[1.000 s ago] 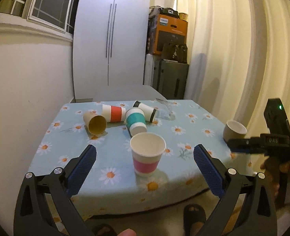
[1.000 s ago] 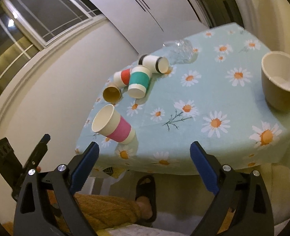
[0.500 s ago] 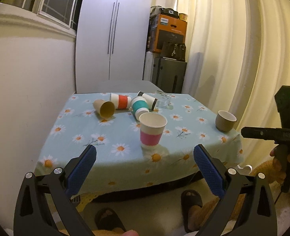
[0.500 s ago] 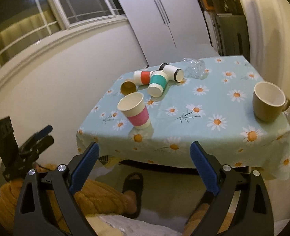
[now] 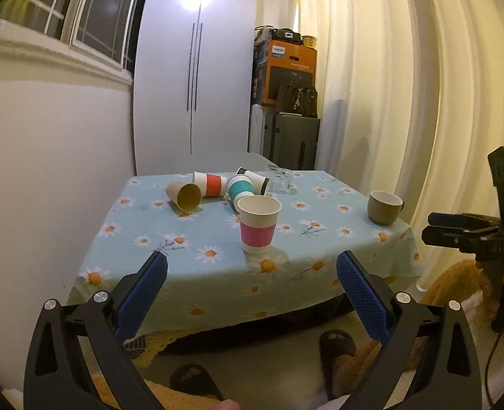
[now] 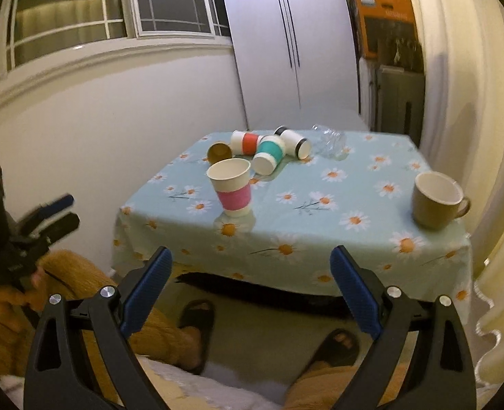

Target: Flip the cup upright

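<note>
Well, I read this as the end of one flip. The pink cup (image 5: 258, 225) stands upright near the front edge of the table (image 5: 142, 225), mouth up, nothing touching it. My left gripper (image 5: 251, 283) hangs off the table's front edge with its jaws wide apart and nothing between them; my right gripper (image 6: 250, 280) is likewise spread and empty, out over the floor, short of the cloth. In the right view the pink cup (image 6: 232, 188) looks slightly tilted, but I take that for lens distortion, since the left view shows it square on its base.

Behind it four cups lie on their sides in a cluster: a brown cup (image 5: 185, 195) with its mouth toward me, a red cup (image 5: 211, 184), a teal cup (image 5: 240, 187) and a black-rimmed cup (image 5: 256, 179), the last three touching or nearly so. A clear glass (image 5: 281, 181) sits just beside them, and I cannot tell whether it is upright. A mug (image 5: 384, 206) stands upright, well apart at the right.

If more flips are wanted, I would go for the brown cup, as it lies clear on the left of the heap. That calls for reaching past the pink cup without knocking it, closing across the cup's wall gently enough not to crush it, then lifting and rotating the base down.
</note>
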A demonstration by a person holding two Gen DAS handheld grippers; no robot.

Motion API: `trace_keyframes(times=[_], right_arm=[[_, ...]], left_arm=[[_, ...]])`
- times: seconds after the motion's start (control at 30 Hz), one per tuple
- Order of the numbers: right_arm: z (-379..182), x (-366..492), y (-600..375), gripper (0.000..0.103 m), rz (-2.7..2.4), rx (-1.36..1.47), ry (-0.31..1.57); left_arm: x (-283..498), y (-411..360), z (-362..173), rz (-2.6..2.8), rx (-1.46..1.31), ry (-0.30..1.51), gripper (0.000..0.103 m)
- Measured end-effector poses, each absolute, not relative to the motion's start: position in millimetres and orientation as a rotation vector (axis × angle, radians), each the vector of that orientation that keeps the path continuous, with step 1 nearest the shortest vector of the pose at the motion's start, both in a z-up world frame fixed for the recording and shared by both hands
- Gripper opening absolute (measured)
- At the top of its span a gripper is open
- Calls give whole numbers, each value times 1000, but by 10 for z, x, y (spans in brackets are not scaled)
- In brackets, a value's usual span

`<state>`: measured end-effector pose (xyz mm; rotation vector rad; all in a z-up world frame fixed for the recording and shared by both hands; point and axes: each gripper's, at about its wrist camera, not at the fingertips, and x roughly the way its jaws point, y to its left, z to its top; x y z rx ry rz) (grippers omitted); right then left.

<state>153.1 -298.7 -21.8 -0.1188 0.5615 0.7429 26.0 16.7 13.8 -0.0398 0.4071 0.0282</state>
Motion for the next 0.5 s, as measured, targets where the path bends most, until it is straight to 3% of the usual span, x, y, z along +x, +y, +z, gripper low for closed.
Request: trace_keyframes(times=[0.5], right_arm=[[-294, 1245, -2988, 98, 689, -244, 431]], left_arm=[[168, -13, -15, 9, 19, 469, 97]])
